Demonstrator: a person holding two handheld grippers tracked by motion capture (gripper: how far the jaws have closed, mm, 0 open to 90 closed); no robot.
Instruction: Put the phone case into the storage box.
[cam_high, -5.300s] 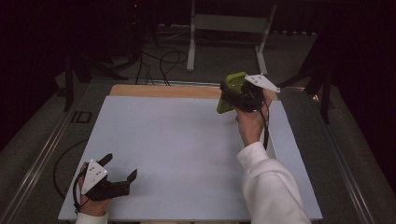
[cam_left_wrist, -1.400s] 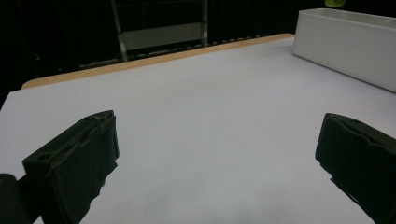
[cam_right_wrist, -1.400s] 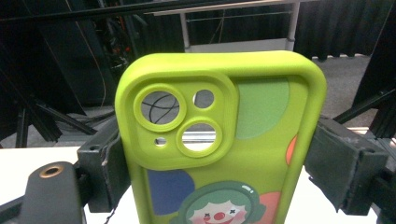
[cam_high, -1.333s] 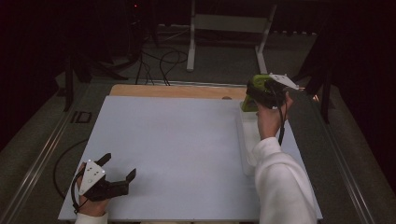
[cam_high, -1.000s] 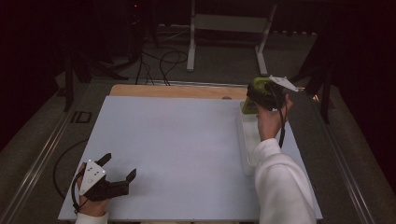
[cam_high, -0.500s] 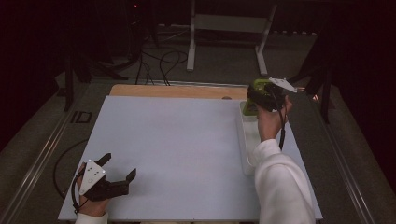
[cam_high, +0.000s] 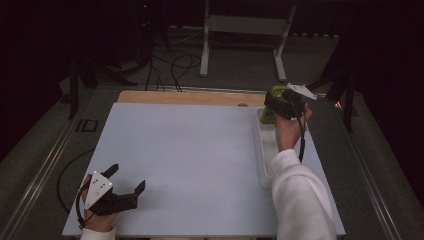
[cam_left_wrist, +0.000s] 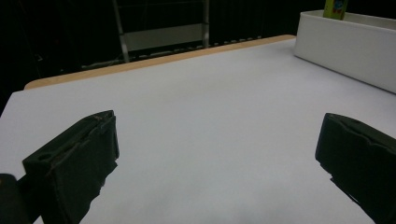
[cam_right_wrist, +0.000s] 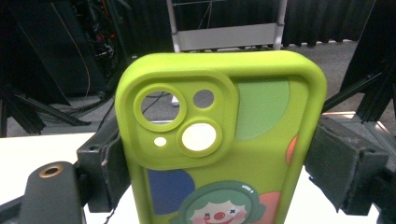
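Note:
A lime-green phone case (cam_right_wrist: 224, 140) with a clown picture and camera cut-outs stands upright between the jaws of my right gripper (cam_right_wrist: 224, 161), which is shut on its two sides. In the high view the right gripper (cam_high: 278, 102) holds the phone case (cam_high: 268, 116) over the far end of a long white tray (cam_high: 261, 155) at the table's right. My left gripper (cam_high: 127, 178) rests at the near left corner, open with nothing in it. In the left gripper view its jaws (cam_left_wrist: 217, 154) stand wide apart over bare white surface, with the tray (cam_left_wrist: 345, 44) and the case (cam_left_wrist: 335, 7) far off.
A white board (cam_high: 190, 160) covers the table, with a wooden strip (cam_high: 190, 97) along its far edge. Beyond it stand a metal frame (cam_high: 245, 25) and floor cables (cam_high: 170, 65). The person's white sleeve (cam_high: 300, 200) lies along the right side.
Since the earliest frame the right gripper has carried the phone case to the right, over the tray's far end. Over the last second it barely shifts. The left gripper has not moved.

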